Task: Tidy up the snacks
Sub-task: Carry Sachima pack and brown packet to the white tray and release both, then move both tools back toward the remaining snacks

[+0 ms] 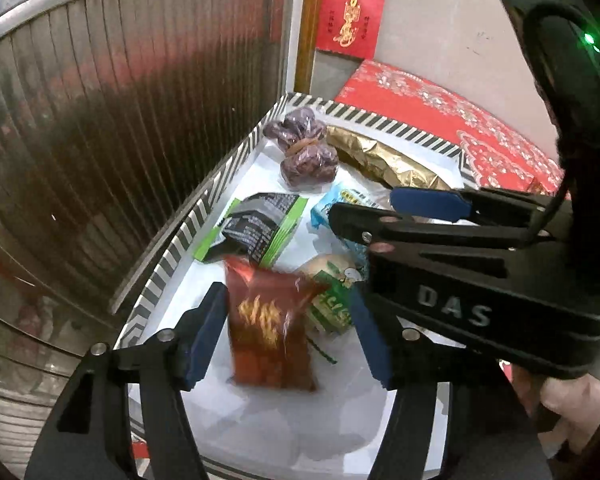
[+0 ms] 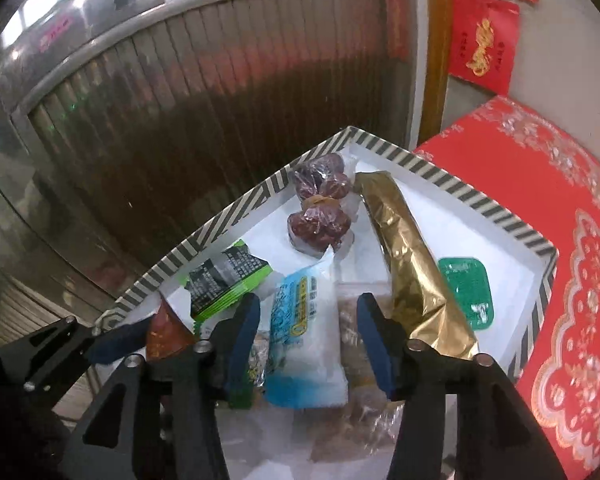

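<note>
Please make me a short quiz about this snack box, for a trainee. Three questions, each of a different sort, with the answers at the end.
1. True or false: the gold packet lies outside the striped box.
2. What is between the fingers of the left claw? A. red packet B. gold packet C. banana
3. Fill in: the cloth beside the box is ___ in colour.
Key: 1 false; 2 A; 3 red.

Dim indoor light, with window glare on the metal shutter [image 2: 100, 40] at ten o'clock. Fisheye bending and dark corners; the red packet [image 1: 270, 328] is motion-blurred
</note>
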The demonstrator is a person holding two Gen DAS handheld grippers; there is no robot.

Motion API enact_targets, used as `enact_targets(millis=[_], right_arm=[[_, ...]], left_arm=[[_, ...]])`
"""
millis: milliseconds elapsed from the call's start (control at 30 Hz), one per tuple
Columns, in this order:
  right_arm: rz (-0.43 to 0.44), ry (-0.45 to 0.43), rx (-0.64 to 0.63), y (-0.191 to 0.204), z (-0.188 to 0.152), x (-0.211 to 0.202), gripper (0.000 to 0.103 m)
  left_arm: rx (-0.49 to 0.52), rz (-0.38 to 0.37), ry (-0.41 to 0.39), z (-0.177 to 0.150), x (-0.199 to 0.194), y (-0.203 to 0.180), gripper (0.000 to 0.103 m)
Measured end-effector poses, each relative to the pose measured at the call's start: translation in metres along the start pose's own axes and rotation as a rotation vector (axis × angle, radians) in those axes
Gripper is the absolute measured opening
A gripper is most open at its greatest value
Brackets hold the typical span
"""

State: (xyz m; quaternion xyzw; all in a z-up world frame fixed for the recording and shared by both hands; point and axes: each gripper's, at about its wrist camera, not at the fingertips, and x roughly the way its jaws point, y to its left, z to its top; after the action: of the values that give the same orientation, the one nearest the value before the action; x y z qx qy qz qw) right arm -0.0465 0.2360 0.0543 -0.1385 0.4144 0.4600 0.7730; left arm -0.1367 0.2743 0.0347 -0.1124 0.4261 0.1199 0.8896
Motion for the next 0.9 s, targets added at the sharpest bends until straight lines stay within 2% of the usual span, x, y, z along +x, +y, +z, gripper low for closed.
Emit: enact_targets(millis=[167, 433, 633, 900], right_arm=[[-0.006, -0.045, 0.002, -0.002, -0.005, -0.024, 0.058], [0.010, -0.128, 0.054, -0.022, -0.019, -0.072, 0.066], [-0.021, -0.163, 0.103, -0.044, -0.034, -0.096, 0.072], [-0.096, -0.183, 0.195, -0.091, -0.065, -0.130, 0.074]], left_arm=[[0.022, 0.026, -0.039, 0.002, -0.012, -0.006, 0.072], [0.032, 0.003, -0.063, 0.005, -0.024, -0.022, 0.073], [0.052, -0.023, -0.079, 0.010, -0.031, -0.042, 0.073], [0.130, -0.082, -0.083, 0.016, -0.035, -0.096, 0.073]])
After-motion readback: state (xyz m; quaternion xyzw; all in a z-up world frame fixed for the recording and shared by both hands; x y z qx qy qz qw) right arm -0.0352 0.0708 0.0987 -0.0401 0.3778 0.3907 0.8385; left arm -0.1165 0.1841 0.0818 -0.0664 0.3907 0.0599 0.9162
